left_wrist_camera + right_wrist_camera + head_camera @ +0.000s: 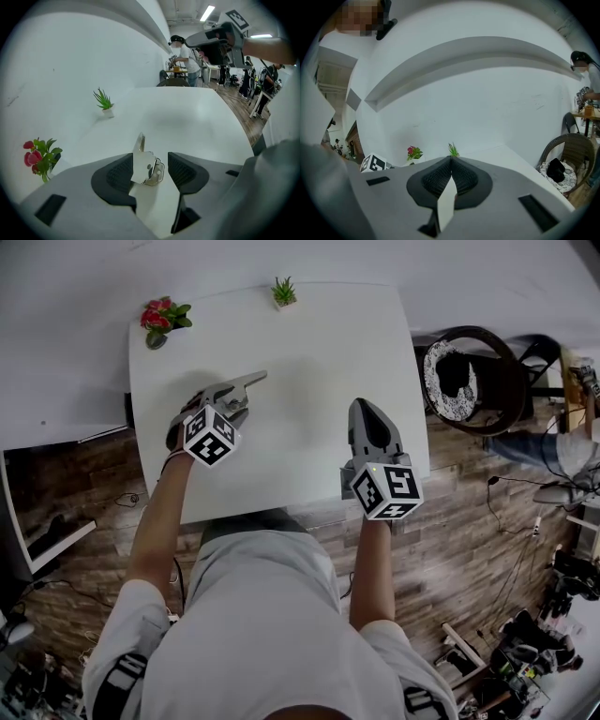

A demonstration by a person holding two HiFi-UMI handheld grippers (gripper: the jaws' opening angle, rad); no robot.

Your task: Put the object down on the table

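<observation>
A small silvery metal object (146,168) with a flat pale tab rests on the white table (309,343), between the jaws of my left gripper (151,157). Those jaws stand wide apart and do not press on it; its tab leans close to the left pad (119,174). In the head view my left gripper (239,390) points down at the table's left half, and the object is hidden under it. My right gripper (364,409) hovers over the table's right front, shut with nothing between its pads (440,178).
A pot of red flowers (161,317) and a small green plant (284,292) stand along the table's far edge. A dark round chair (464,379) with a cushion sits right of the table. Wooden floor and clutter lie to the right.
</observation>
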